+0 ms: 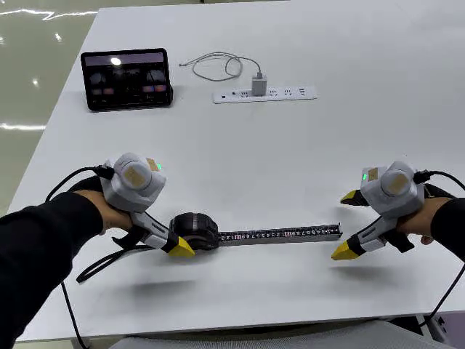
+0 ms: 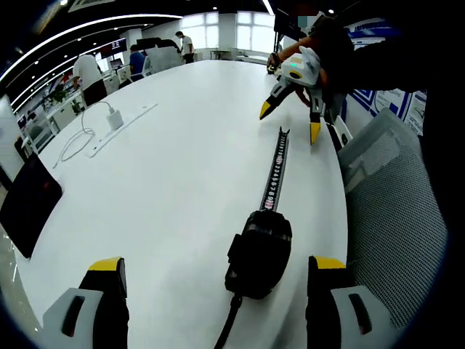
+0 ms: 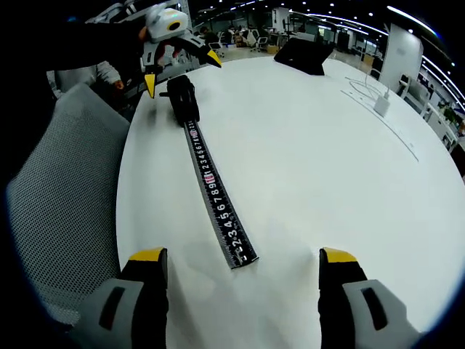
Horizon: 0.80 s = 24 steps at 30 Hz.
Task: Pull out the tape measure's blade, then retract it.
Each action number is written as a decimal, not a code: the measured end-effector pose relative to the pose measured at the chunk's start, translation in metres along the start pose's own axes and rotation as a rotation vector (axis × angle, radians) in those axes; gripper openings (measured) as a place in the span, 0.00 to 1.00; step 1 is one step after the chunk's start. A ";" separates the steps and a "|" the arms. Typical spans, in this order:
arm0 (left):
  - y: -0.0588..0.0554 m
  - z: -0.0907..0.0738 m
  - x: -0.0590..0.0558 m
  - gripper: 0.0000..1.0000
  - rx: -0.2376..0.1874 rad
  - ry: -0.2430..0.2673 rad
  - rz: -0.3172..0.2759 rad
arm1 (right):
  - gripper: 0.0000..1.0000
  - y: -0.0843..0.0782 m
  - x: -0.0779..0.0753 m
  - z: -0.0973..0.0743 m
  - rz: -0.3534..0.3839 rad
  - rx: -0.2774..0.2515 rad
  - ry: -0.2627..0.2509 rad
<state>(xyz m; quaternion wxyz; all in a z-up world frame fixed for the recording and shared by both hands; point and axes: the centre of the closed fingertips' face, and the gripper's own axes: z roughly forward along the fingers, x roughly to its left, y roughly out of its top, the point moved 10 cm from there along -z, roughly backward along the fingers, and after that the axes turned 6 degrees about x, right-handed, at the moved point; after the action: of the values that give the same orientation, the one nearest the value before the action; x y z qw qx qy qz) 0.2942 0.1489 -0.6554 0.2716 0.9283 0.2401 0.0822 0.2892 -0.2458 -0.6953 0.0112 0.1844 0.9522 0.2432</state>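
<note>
A black tape measure (image 1: 195, 231) lies on the white table (image 1: 290, 160) with its blade (image 1: 280, 234) drawn out to the right and flat on the surface. My left gripper (image 1: 178, 234) stands open around the case (image 2: 259, 251), a yellow-tipped jaw on each side and neither touching it. My right gripper (image 1: 346, 224) is open just beyond the blade's hooked end (image 3: 243, 256), which lies between its jaws without contact. The right gripper (image 2: 290, 116) also shows at the far end of the blade (image 2: 275, 171) in the left gripper view. The left gripper (image 3: 182, 73) hangs over the case (image 3: 182, 94) in the right gripper view.
A dark tablet (image 1: 127, 78) stands at the back left of the table. A white power strip (image 1: 265, 93) with a charger and coiled cable (image 1: 216, 67) lies behind the work. A grey mesh chair (image 3: 58, 182) sits along the table's near edge. People stand far off.
</note>
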 end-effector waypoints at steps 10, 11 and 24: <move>-0.024 -0.016 0.002 1.00 -0.056 0.020 -0.184 | 1.00 -0.012 0.006 -0.006 0.076 -0.085 -0.097; -0.027 -0.018 0.001 1.00 -0.065 0.027 -0.196 | 1.00 -0.013 0.005 -0.007 0.082 -0.101 -0.107; -0.053 -0.033 -0.012 1.00 -0.180 0.115 -0.253 | 1.00 -0.034 0.019 -0.028 0.146 -0.191 -0.206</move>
<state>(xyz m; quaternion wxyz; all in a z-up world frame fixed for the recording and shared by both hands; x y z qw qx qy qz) 0.2531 0.1972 -0.6570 0.3476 0.8564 0.3620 0.1217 0.2564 -0.2796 -0.6851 0.1085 0.2753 0.9027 0.3125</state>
